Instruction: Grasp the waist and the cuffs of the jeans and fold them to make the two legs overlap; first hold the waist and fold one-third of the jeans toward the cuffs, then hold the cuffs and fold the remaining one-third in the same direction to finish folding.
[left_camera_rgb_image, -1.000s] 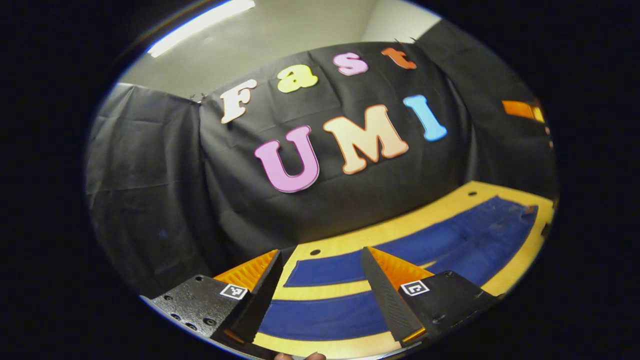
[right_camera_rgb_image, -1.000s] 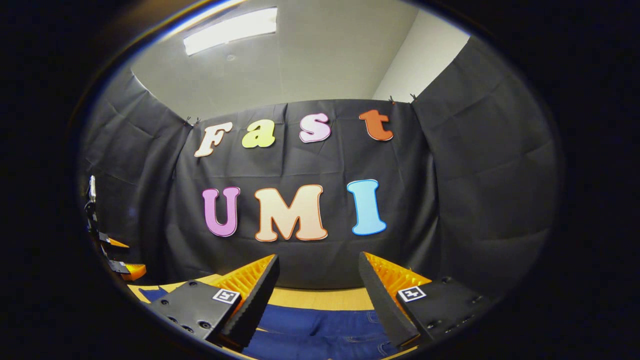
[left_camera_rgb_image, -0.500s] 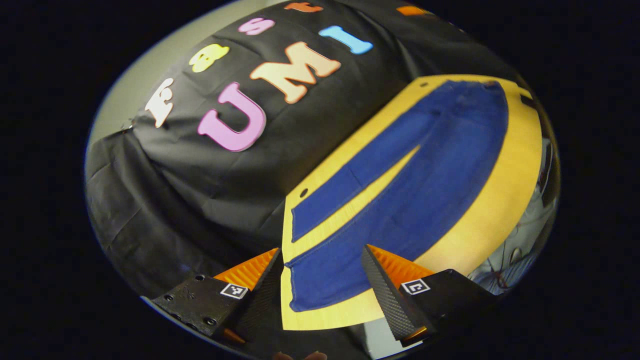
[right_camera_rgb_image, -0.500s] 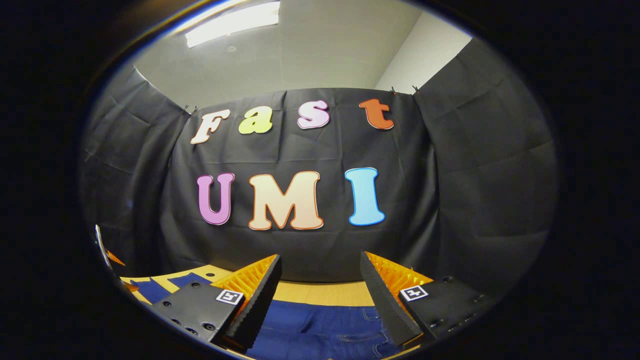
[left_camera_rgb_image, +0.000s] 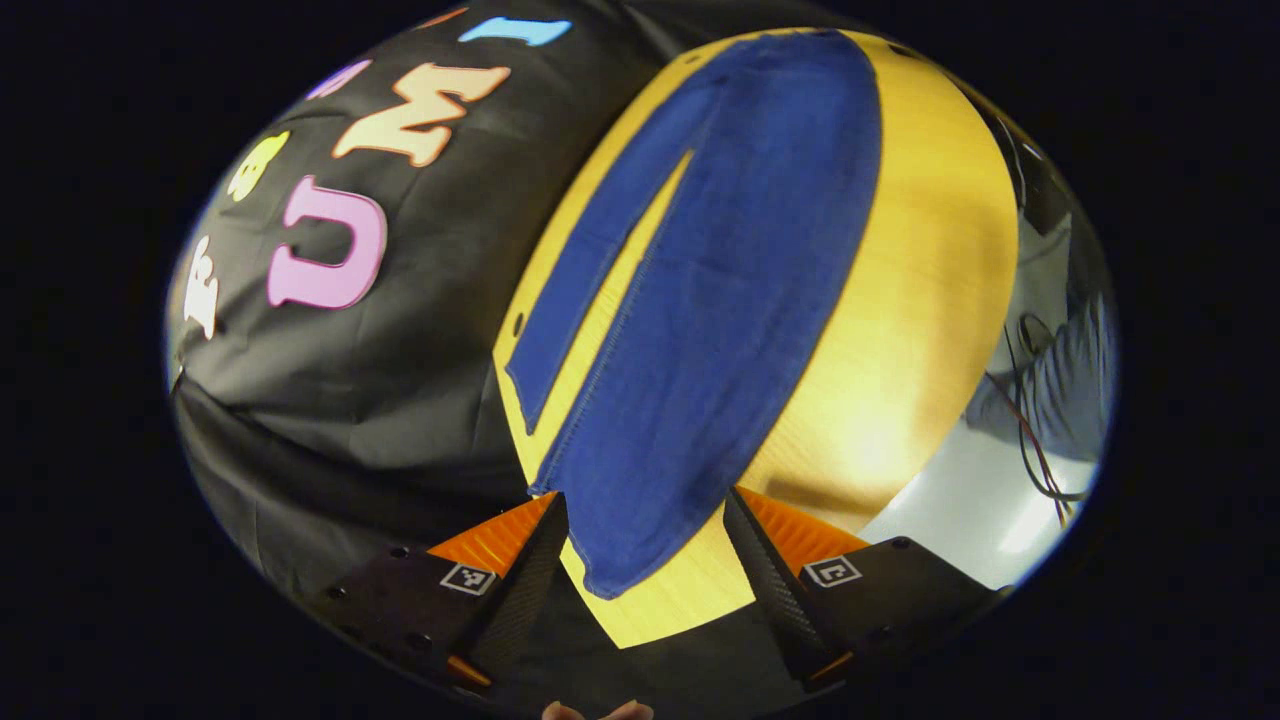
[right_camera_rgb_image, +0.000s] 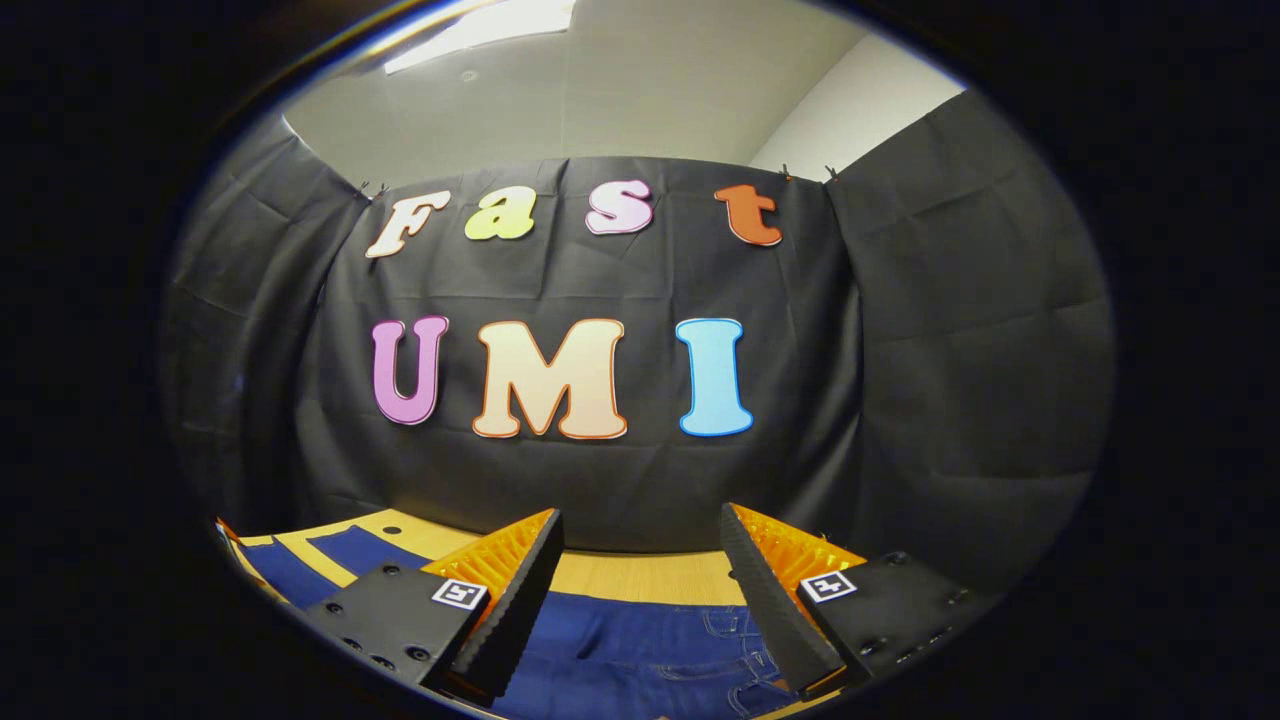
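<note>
The left gripper (left_camera_rgb_image: 640, 560) has two wedge-shaped fingers (left_camera_rgb_image: 520, 590) with finely ribbed inner faces. Each is bolted to a flat black plate with round screw holes, and each plate carries a small square black-and-white marker tag (left_camera_rgb_image: 468, 578). The right gripper (right_camera_rgb_image: 640, 590) is built alike: ribbed wedge fingers (right_camera_rgb_image: 770, 610), screwed black plates, a square tag (right_camera_rgb_image: 828, 586) on each.

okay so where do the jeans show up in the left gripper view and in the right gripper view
Left gripper view: the jeans run from top centre down to a cuff lying between the left gripper fingers.
Right gripper view: their waist end lies at bottom centre, behind the right gripper.
Shared landmark: the yellow table under them.
</note>
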